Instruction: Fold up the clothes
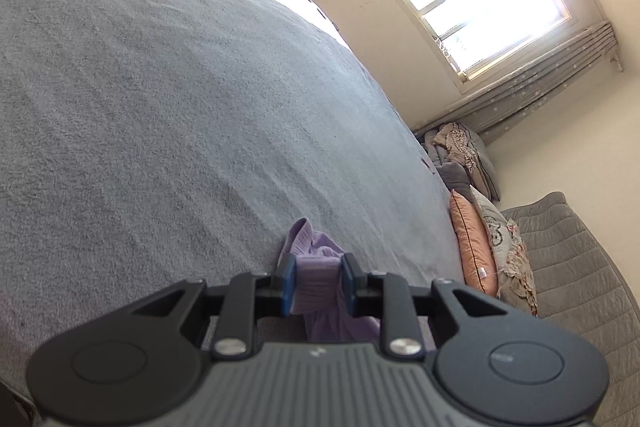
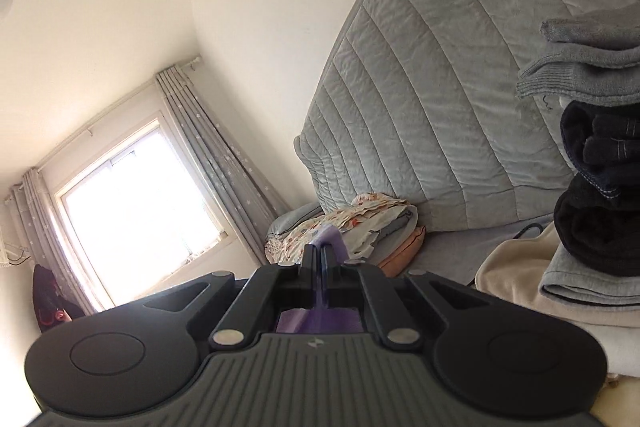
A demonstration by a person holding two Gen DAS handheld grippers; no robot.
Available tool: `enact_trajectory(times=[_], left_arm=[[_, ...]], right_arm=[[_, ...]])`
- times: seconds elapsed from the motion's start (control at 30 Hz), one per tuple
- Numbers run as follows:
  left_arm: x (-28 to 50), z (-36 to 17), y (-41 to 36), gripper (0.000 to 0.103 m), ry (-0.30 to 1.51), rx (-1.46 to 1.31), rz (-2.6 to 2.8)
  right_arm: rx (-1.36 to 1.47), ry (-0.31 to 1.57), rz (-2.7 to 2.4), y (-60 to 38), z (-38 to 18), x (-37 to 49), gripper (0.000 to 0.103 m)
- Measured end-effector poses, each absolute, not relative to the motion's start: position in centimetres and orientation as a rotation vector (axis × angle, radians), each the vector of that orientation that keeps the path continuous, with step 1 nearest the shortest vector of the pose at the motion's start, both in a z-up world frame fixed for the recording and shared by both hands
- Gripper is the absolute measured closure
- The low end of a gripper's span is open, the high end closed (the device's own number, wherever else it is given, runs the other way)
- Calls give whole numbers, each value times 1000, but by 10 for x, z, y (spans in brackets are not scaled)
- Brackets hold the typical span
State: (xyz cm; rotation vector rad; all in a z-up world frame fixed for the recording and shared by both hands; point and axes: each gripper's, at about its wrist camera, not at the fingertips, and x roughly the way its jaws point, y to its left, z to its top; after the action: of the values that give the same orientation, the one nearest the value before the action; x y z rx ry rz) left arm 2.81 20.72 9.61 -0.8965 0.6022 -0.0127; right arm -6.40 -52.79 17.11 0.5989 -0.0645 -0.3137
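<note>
Item: lilac garment (image 1: 316,277), thin ribbed knit.
Loc: off the bed (image 1: 180,107), held up over its near edge, bunched.
L hand-held gripper (image 1: 319,285): pads pinching a thick gather of the cloth; rest hangs below, twd camera.
R hand-held gripper (image 2: 319,259): jaws pressed together on a thin lilac edge, pointing about level at the window wall.
Key relation: cloth spans both grips; long axis prob. runs L–R. Neither arm nearer.
Hidden: garment's shape, hem, sleeves; slack betw. grips; lower hang cut off by the gripper bodies.
Nearby: folded stack (image 2: 596,187), R side.
</note>
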Motion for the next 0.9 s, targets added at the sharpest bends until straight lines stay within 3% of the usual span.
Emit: enact_trajectory(times=[0.1, 0.2, 0.63, 0.9], left_arm=[[27, 91, 208, 78, 643, -894, -15], [25, 85, 208, 78, 681, -890, -22], [5, 63, 219, 78, 796, -840, -59], [-2, 50, 222, 78, 857, -772, -46]], right_arm=[[512, 154, -407, -529, 155, -49, 100], [576, 256, -419, -538, 141, -55, 100], [673, 383, -471, -534, 111, -145, 100], [584, 512, -555, -515, 81, -165, 100]])
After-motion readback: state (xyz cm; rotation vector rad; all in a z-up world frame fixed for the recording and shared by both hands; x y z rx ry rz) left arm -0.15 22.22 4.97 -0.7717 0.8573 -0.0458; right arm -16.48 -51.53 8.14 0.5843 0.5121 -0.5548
